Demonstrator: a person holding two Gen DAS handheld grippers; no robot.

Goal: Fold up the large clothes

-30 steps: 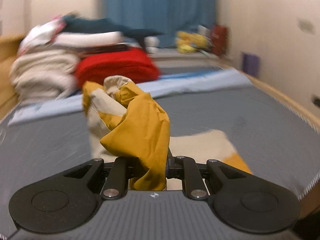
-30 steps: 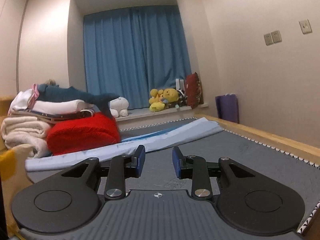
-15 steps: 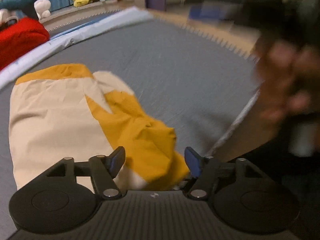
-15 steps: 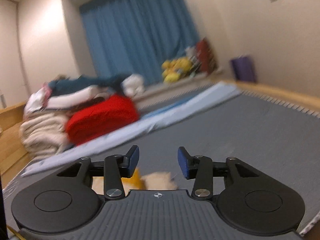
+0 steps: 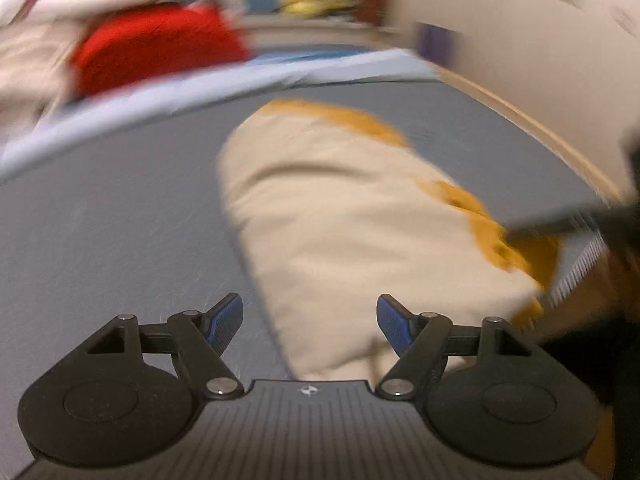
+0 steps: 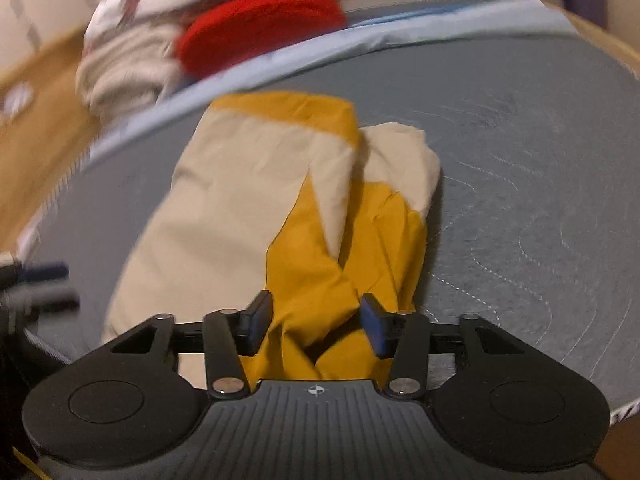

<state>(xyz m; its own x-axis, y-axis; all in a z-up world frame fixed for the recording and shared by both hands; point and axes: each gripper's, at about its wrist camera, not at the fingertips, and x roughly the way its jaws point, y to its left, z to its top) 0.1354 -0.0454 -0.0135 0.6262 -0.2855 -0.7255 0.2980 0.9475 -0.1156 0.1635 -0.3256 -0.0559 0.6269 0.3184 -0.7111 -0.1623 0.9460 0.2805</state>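
A cream and mustard-yellow garment (image 5: 340, 220) lies on the grey bed cover (image 5: 120, 220), blurred in the left wrist view. My left gripper (image 5: 310, 320) hovers over its near cream end. Its jaws are opening wide, and the cloth lies below and between them without being pinched. In the right wrist view the garment (image 6: 240, 208) has a bunched yellow fold on its right side. My right gripper (image 6: 314, 322) straddles that fold. Its jaws are closing, with yellow cloth filling the gap and the pads not visibly pressing it.
A red blanket (image 6: 256, 28) and pale folded bedding (image 6: 120, 68) are stacked at the far left, behind a light blue sheet (image 5: 200, 92). A wooden bed edge (image 5: 520, 112) runs along the right wall. Bare grey cover (image 6: 520, 160) lies to the right of the garment.
The left gripper let go of the yellow cloth it held raised and opened wide; the garment now lies flat. The right gripper tipped down from the room onto the yellow fold.
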